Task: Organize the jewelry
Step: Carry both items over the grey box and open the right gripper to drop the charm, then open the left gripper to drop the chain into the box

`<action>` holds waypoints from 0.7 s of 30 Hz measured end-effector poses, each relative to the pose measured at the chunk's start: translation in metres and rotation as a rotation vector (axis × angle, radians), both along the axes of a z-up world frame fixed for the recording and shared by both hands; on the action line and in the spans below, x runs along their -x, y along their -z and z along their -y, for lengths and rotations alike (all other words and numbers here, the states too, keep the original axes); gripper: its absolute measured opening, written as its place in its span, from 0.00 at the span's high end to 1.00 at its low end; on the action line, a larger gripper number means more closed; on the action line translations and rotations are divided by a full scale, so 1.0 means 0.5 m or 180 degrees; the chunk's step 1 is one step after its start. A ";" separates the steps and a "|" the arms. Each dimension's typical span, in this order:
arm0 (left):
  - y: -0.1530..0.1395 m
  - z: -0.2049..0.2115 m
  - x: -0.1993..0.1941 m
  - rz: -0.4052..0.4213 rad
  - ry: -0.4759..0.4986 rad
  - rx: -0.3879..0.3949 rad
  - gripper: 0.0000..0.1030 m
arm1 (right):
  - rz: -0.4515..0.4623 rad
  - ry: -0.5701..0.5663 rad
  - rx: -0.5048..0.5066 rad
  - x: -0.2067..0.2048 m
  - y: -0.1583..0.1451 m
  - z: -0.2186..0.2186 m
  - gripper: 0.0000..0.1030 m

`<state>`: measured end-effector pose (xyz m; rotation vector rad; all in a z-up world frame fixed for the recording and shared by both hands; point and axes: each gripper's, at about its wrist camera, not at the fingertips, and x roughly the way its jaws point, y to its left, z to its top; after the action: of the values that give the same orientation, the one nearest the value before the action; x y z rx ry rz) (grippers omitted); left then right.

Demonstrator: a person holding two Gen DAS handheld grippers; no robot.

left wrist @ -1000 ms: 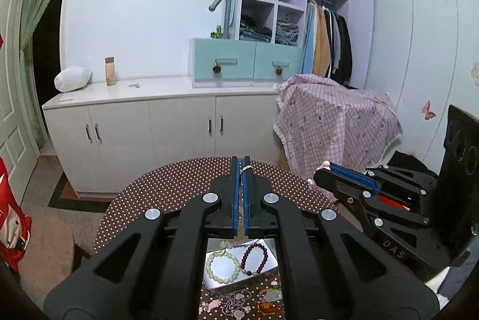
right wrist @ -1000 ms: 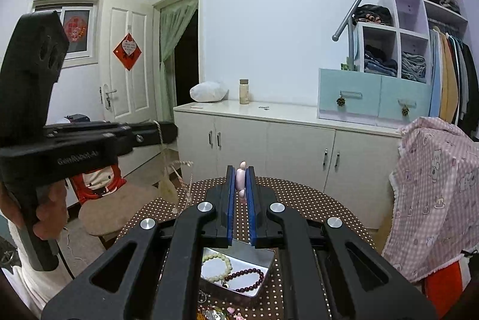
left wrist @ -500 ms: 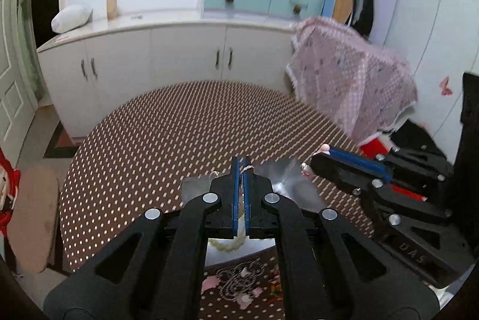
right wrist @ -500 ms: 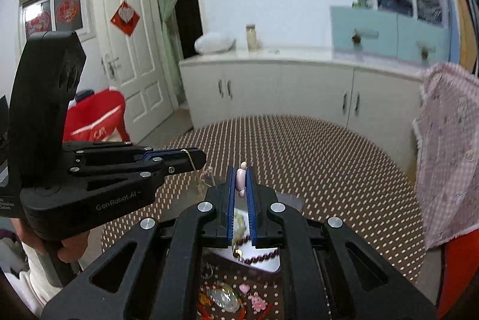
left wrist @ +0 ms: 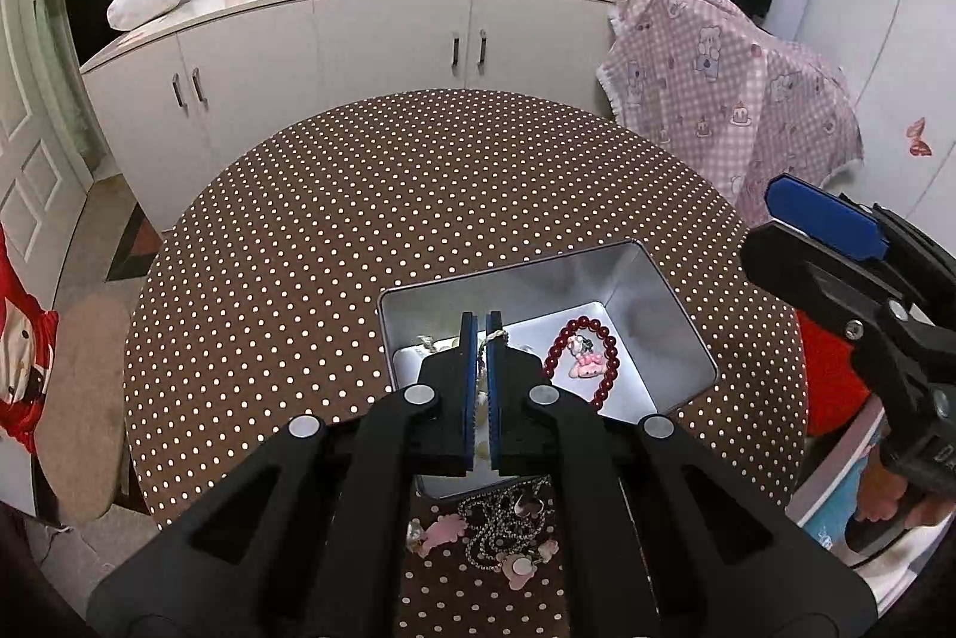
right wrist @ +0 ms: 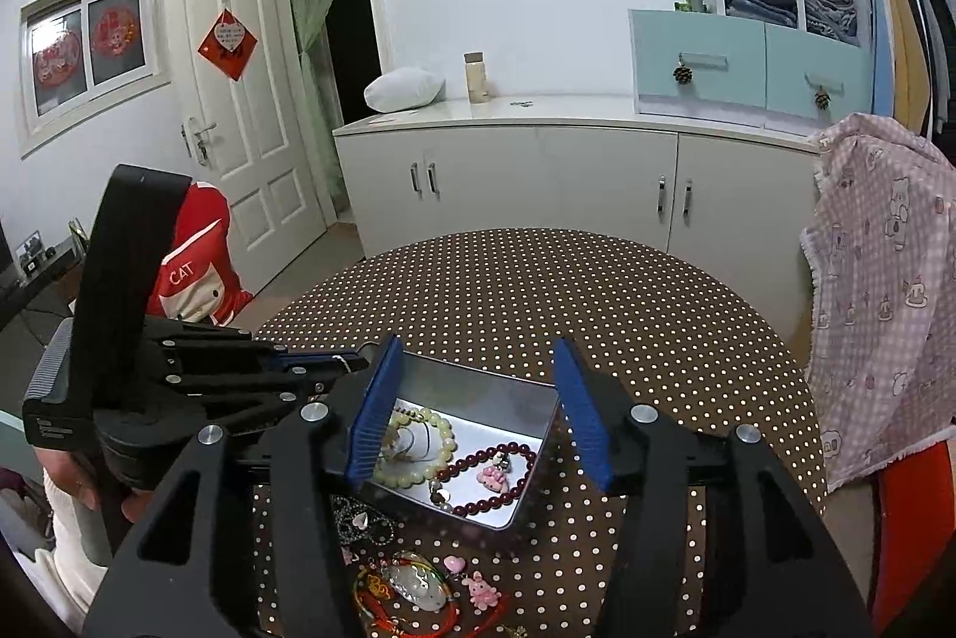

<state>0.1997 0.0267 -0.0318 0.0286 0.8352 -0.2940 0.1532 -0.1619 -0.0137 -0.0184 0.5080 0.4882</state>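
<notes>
Round tabletop [right wrist: 597,303], brown cloth with white dots. Open metal tin [right wrist: 478,387] sits on it near the front edge. Loose jewelry directly on the cloth, nearer than the tin: silver chain [left wrist: 508,530], pink charms [right wrist: 481,587], red-corded pendant [right wrist: 412,587]. Far half bare.

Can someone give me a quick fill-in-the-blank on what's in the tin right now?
1. The dark red bead bracelet lies inside the metal ____.
2. The right gripper's jaws stand ____.
3. The pink charm lies within the loop of the ____ bracelet.
4. The tablecloth is brown with white ____.

Missing: tin; open; dark red; dots
</notes>
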 end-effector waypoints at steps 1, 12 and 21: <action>0.001 -0.002 0.000 -0.0031 0.0009 0.0021 0.73 | 0.0000 0.0003 0.0004 -0.004 0.000 0.001 0.51; -0.040 -0.035 0.032 0.0361 -0.0061 0.0329 0.09 | 0.0072 0.0080 0.0000 0.006 -0.009 0.021 0.48; -0.039 -0.034 0.038 0.0338 -0.0086 0.0316 0.08 | 0.0043 0.0100 0.0003 0.011 -0.002 0.025 0.48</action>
<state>0.1805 0.0435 -0.0124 -0.0593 0.7143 -0.3054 0.1477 -0.1746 -0.0126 -0.0147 0.4946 0.4568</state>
